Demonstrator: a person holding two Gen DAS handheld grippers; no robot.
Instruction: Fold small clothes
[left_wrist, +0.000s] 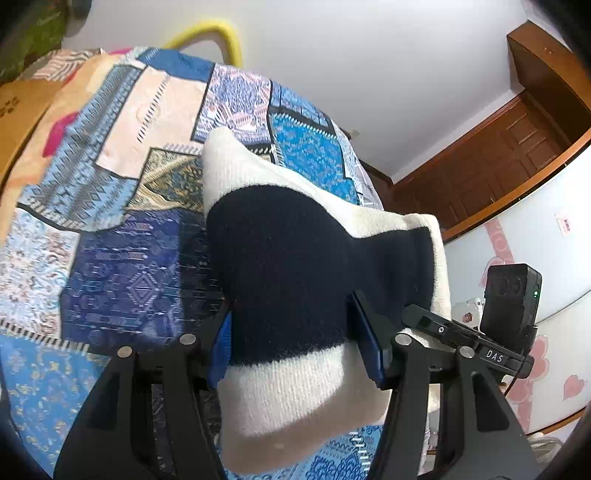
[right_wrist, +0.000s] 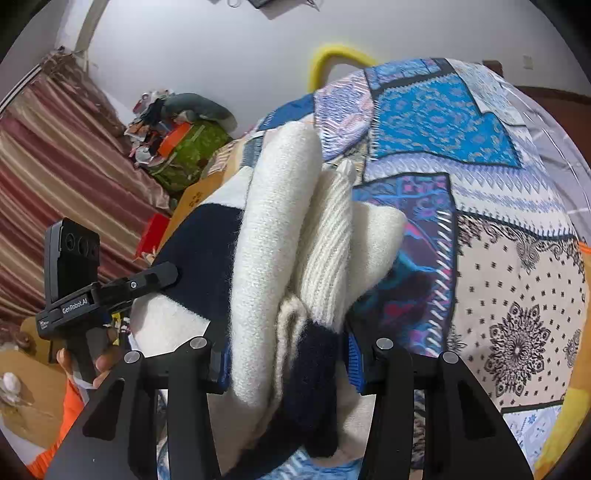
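Left wrist view: the left gripper pinches a cream-and-navy knitted sweater between its blue pads, the fabric bulging up and hiding the fingertips. The sweater hangs over a patchwork quilt on the bed. The right gripper likewise clamps a bunched stack of the sweater's layers; how many folds lie there is hard to make out. Its lower edge is cut off by the frame. A hand holds the other gripper's handle, probably the left one.
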